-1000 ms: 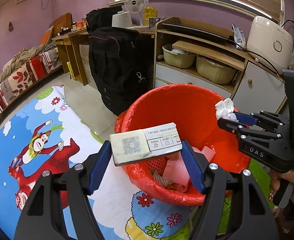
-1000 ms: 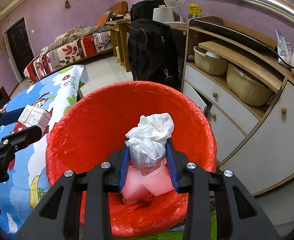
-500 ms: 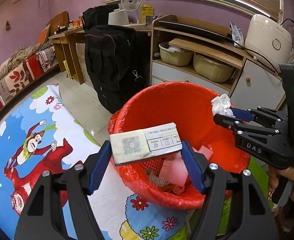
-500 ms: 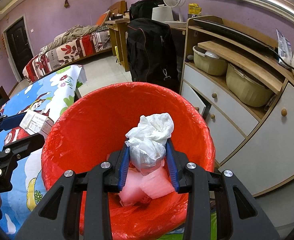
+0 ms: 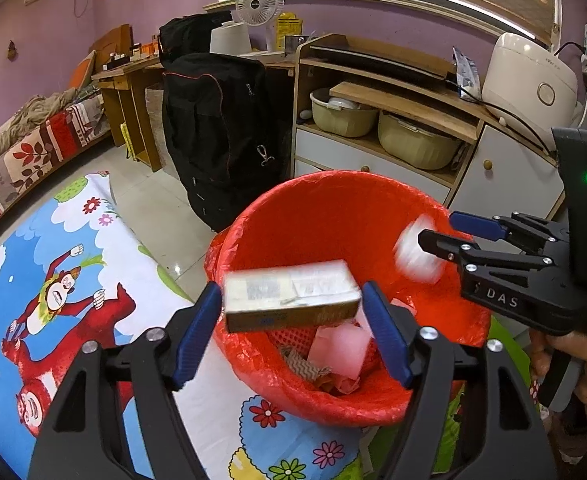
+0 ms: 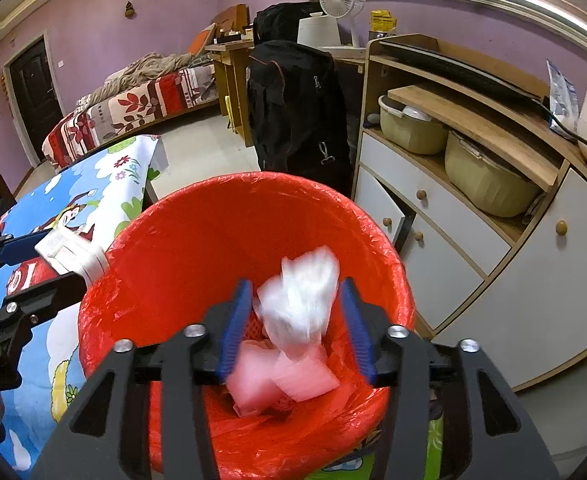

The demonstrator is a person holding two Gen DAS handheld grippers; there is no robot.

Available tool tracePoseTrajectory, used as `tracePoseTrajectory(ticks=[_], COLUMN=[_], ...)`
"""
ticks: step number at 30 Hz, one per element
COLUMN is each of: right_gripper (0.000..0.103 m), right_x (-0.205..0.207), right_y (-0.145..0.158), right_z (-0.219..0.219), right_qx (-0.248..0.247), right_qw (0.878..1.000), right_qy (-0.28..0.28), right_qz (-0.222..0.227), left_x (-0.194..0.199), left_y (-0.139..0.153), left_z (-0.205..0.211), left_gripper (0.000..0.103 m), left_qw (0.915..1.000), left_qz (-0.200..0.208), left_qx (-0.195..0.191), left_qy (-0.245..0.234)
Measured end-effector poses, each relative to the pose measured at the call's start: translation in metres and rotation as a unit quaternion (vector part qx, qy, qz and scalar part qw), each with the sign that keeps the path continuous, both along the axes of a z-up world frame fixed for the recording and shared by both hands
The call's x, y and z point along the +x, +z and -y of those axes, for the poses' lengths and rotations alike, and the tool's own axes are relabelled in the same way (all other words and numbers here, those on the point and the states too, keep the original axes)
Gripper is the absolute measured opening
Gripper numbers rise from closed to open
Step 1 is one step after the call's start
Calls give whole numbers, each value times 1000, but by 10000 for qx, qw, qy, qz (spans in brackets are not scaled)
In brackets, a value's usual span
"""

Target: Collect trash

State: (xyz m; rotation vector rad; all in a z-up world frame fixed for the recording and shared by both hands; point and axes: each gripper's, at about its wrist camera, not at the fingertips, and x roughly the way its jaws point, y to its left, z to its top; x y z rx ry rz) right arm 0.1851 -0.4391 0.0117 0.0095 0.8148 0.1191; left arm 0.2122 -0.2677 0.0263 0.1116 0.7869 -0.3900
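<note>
A red-lined trash bin [image 5: 333, 216] [image 6: 213, 240] stands below both grippers, with pink foam pieces [image 6: 281, 376] and scraps inside. My left gripper [image 5: 291, 298] is over the bin's near rim and its jaws are opening. A blurred cream cardboard box [image 5: 285, 292] sits between them with a small gap at each pad. My right gripper [image 6: 296, 288], whose jaws are also opening, is over the bin's right side. A crumpled white plastic bag [image 6: 299, 300] [image 5: 411, 256] is between them, blurred and clear of both pads.
The bin sits at the edge of a table with a cartoon-print cloth [image 5: 73, 280]. Behind it are a black backpack [image 5: 217, 128], a white-drawer cabinet [image 6: 453, 264] with beige tubs, and a rice cooker [image 5: 527, 80]. A bed [image 6: 133, 108] lies far left.
Both grippers' jaws have spread. The box and the white bag, earlier clamped and sharp, are now blurred and loose between the pads. The hands have hardly moved.
</note>
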Motion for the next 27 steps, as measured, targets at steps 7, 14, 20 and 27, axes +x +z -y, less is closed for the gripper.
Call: tracePoseTrajectory(ticks=[7,14,20,27], right_gripper=[75,81,85,85], right_x=[-15,-45,-72,-81], right_y=[7,2,-6,-7], right_z=[6,7,9,8], right_qx=[-20,-49,-2,212], right_qw=[9999,10000,9998,9996], right_qy=[-74,12,97,147], right_qz=[89,-21,-181,-119], left_x=[-3,-23,-46,-57], left_y=[-1,-2,-3,-5], left_z=[-12,-36,-42,-32], left_gripper=[79,88,98,98], left_qw=[9997,9981,9973,9974], left_qz=[-127,-360,-452,-425], left_qx=[-172,-461,-544,-578], left_qy=[72,207,193,-12])
